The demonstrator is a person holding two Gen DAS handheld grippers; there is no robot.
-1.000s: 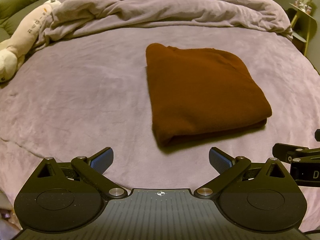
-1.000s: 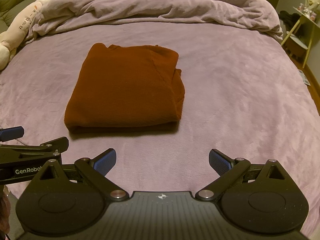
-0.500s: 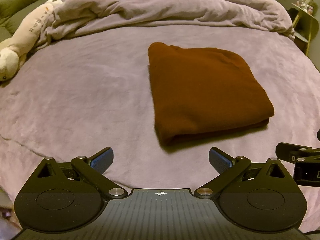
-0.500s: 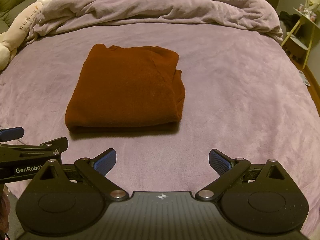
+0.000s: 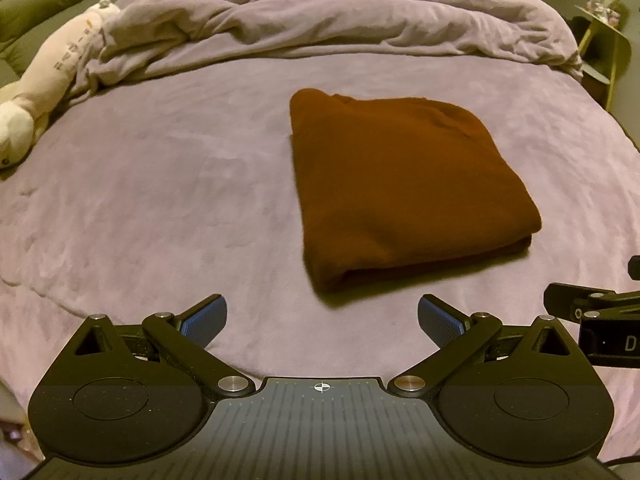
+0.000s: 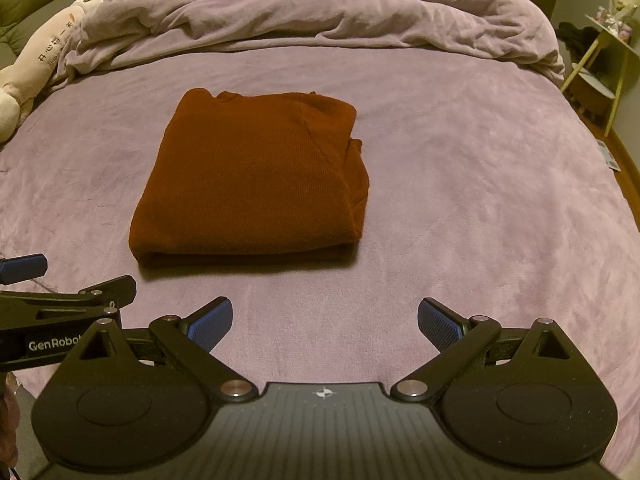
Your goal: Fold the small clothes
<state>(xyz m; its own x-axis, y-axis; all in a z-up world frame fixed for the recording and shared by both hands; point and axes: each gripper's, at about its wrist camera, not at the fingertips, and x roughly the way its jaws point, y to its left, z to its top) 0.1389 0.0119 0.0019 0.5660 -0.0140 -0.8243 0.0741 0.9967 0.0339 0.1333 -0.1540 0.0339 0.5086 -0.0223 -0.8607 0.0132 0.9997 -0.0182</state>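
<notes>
A rust-brown garment (image 5: 404, 188) lies folded into a neat rectangle on the purple bed; it also shows in the right wrist view (image 6: 256, 176). My left gripper (image 5: 322, 320) is open and empty, held back from the garment's near edge, with the garment ahead and to the right. My right gripper (image 6: 325, 320) is open and empty, also short of the near edge, with the garment ahead and to the left. Part of the right gripper shows at the right edge of the left wrist view (image 5: 600, 312), and part of the left gripper at the left edge of the right wrist view (image 6: 60, 308).
A bunched purple duvet (image 5: 340, 20) lies across the far side of the bed. A cream plush toy (image 5: 44, 76) lies at the far left. A yellow side table (image 6: 604, 60) stands off the bed's right edge. The bed sheet (image 6: 480, 200) is flat around the garment.
Both grippers have drifted very slightly; the garment sits a little lower and further right in the left view. Nothing was gripped or released.
</notes>
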